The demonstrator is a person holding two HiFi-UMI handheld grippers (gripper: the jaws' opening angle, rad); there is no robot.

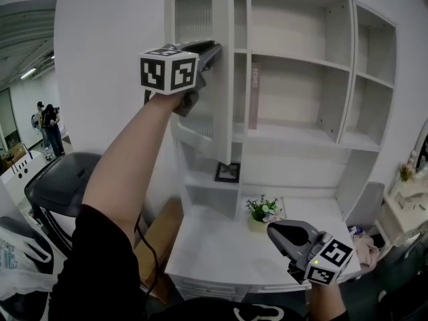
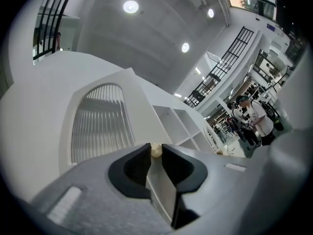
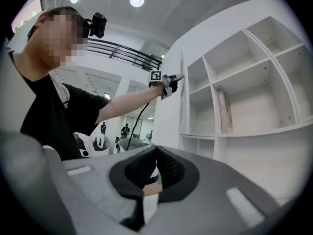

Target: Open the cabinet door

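The white cabinet door (image 1: pixel 224 79), with an arched ribbed-glass panel (image 2: pixel 100 121), stands swung out from the shelf unit and shows nearly edge-on in the head view. My left gripper (image 1: pixel 215 49) is raised to its free edge. In the left gripper view the door's edge runs between the jaws of this gripper (image 2: pixel 155 153), which grip it, and a small pale knob (image 2: pixel 156 150) sits at their tips. The right gripper view shows that same hand at the door (image 3: pixel 168 111). My right gripper (image 1: pixel 273 229) hangs low over the desk, shut (image 3: pixel 155 150) with nothing in it.
Open white shelves (image 1: pixel 301 59) fill the unit to the right of the door, with a book (image 1: pixel 254 95) standing inside. A small potted plant (image 1: pixel 262 209) and a framed square (image 1: pixel 227 172) sit on the desk (image 1: pixel 221 253). A grey chair (image 1: pixel 63 179) and a cardboard box (image 1: pixel 160 236) stand at the left.
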